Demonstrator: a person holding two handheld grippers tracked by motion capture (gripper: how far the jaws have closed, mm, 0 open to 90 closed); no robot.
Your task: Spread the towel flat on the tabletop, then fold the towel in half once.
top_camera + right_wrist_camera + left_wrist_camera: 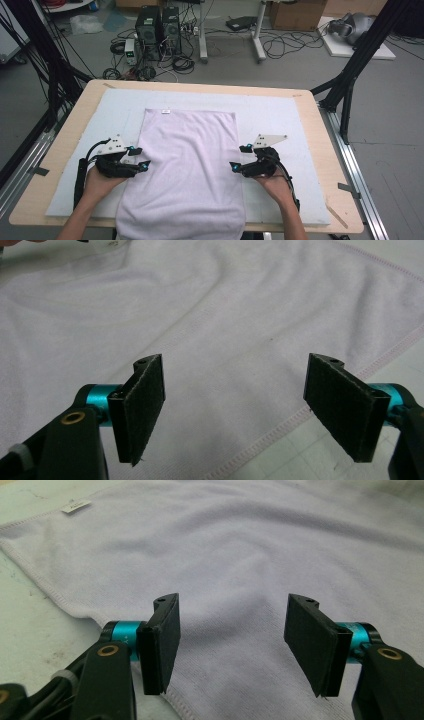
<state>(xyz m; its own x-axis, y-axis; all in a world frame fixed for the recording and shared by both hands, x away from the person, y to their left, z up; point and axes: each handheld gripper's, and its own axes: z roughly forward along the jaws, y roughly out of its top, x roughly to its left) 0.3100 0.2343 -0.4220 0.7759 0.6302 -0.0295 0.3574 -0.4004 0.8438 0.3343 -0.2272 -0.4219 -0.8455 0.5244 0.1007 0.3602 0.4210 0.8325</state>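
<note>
Flanking towel (187, 165): L gripper (141, 158) & R gripper (239, 157), both apart.

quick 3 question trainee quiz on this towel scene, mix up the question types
1. True or false: the left gripper is clamped shut on the towel.
2. Where does the near end of the towel lie? A) folded back on itself B) hanging over the near edge of the table C) rolled up
3. Fill in: the small white label sits at the towel's ___ edge.

Key:
1. False; its fingers stand apart over the cloth, as on the right gripper.
2. B
3. far
</note>
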